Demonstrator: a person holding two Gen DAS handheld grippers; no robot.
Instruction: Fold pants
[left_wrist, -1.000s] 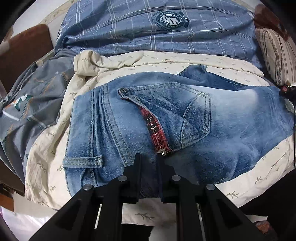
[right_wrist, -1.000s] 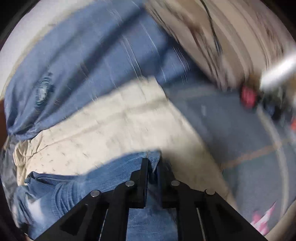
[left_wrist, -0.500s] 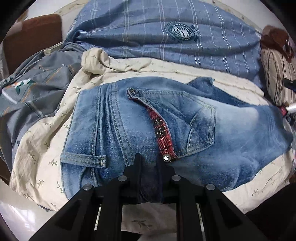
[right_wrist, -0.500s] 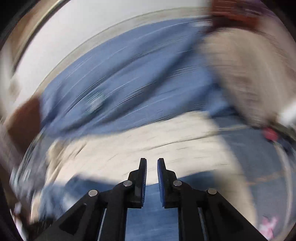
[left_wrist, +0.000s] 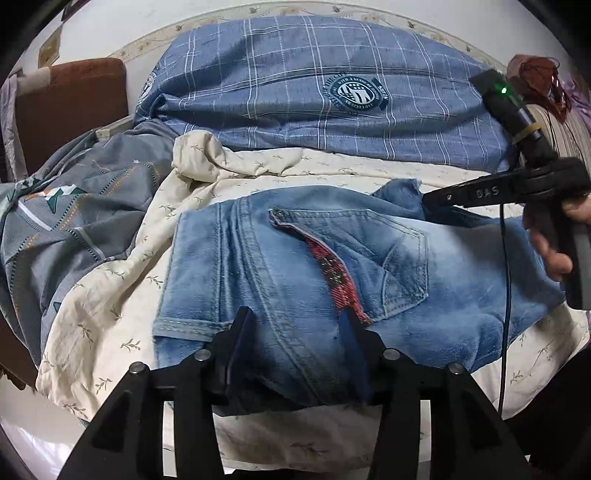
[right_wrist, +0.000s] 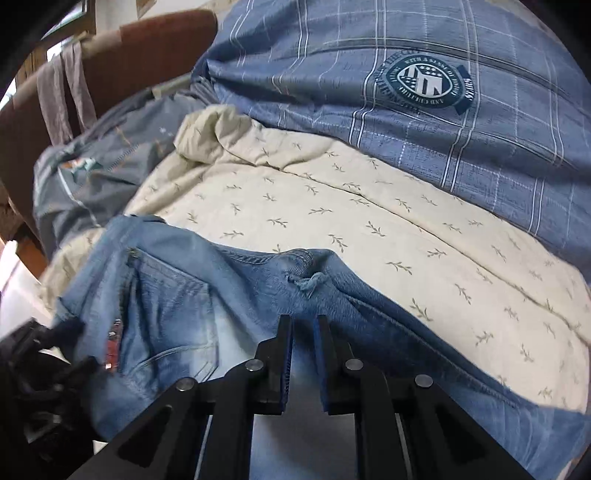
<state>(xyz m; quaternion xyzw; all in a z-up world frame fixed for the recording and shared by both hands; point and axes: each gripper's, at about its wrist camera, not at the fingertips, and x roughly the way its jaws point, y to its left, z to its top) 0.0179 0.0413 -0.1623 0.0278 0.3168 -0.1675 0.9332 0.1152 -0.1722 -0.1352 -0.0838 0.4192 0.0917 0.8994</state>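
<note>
Jeans folded on the bed, both grippers free of the cloth

The jeans (left_wrist: 295, 266) lie as a folded bundle on the cream sheet (left_wrist: 110, 280) of the bed, back pocket (left_wrist: 388, 258) up, with a plaid pillow (left_wrist: 314, 92) behind; the left gripper (left_wrist: 295, 332) sits over the near edge with fingers wide and nothing pinched, likely so the fold can settle; the right gripper (right_wrist: 303, 332) hangs just above the far hem (right_wrist: 306, 282), fingers narrow with a small gap and no cloth between, probably placed to smooth or take that loose end for the next fold
</note>
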